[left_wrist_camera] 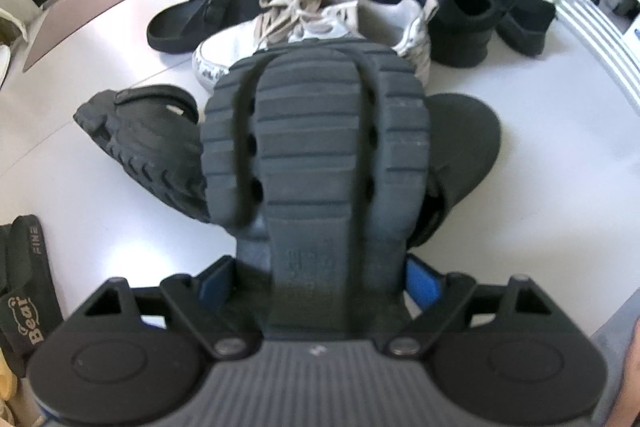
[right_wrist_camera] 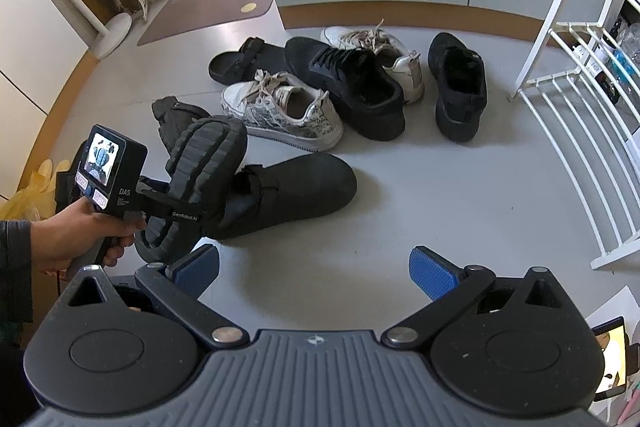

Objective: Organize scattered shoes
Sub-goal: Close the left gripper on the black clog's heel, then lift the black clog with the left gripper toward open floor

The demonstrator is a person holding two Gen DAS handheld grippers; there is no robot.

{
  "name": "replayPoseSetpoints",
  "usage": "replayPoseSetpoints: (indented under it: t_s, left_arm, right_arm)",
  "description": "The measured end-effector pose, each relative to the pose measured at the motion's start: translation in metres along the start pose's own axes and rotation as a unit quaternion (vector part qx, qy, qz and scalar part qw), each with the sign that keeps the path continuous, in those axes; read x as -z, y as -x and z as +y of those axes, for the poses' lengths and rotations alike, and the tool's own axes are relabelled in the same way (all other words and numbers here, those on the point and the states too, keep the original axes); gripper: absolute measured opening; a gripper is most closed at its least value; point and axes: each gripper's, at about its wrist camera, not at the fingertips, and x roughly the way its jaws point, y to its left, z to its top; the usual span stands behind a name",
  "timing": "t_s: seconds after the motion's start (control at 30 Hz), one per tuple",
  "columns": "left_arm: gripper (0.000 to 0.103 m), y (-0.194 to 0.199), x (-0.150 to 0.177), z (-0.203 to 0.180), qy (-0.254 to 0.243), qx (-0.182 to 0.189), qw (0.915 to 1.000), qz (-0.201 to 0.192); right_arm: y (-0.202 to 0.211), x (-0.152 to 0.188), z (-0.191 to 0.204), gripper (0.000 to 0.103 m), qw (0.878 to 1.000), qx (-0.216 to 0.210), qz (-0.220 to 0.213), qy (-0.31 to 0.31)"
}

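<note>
The pale floor (right_wrist_camera: 440,195) fills both views, with a white wire rack (right_wrist_camera: 580,115) at about three o'clock in the right wrist view; on the floor near eleven o'clock lies a brown mat (right_wrist_camera: 208,15); a scatter of shoes sits toward twelve o'clock: a black sneaker (right_wrist_camera: 348,87) leaning across a white laced sneaker (right_wrist_camera: 384,55), a second black sneaker (right_wrist_camera: 458,87) just beside them toward two o'clock, a patterned white sneaker (right_wrist_camera: 280,107) in front, and a black sandal (right_wrist_camera: 244,61) at eleven o'clock; nearer, a dark slip-on shoe (right_wrist_camera: 288,191) lies on its side at the centre, and another dark shoe (right_wrist_camera: 176,115) lies beyond it toward ten o'clock; the left tool (left_wrist_camera: 316,275) pinches a ridged-sole black shoe (left_wrist_camera: 312,147) across its narrow waist, sole toward the camera, lifted clear of the floor above the slip-on; a person's hand (right_wrist_camera: 80,231) grips that tool's handle at nine o'clock; the right tool (right_wrist_camera: 316,267) hangs over bare floor with its blue pads (right_wrist_camera: 432,275) spread wide and nothing between them.
</note>
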Motion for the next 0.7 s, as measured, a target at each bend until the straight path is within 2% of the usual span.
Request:
replayPoseSetpoints:
  t_s: [0.13,0.33,0.47,0.7]
  left_arm:
    - [0.089,0.022,-0.012,-0.015,-0.003,-0.001,0.9998,-0.018]
    - [0.089,0.045,-0.034,-0.044,-0.024,0.006,0.999,-0.038]
    - [0.089,0.064,-0.061,-0.08,-0.047,0.016,0.9969,-0.062]
    - [0.089,0.072,-0.078,-0.136,-0.063,0.048,0.9939,-0.077]
  right_arm:
    - [0.009,-0.002,-0.002,0.103,1.0,-0.006,-0.01,-0.001]
    - [0.031,-0.012,-0.025,0.103,0.999,-0.002,-0.039,-0.02]
    - [0.035,-0.013,-0.05,0.103,0.998,0.018,-0.048,-0.04]
    - [0.04,-0.01,-0.098,0.103,0.996,0.052,-0.047,-0.059]
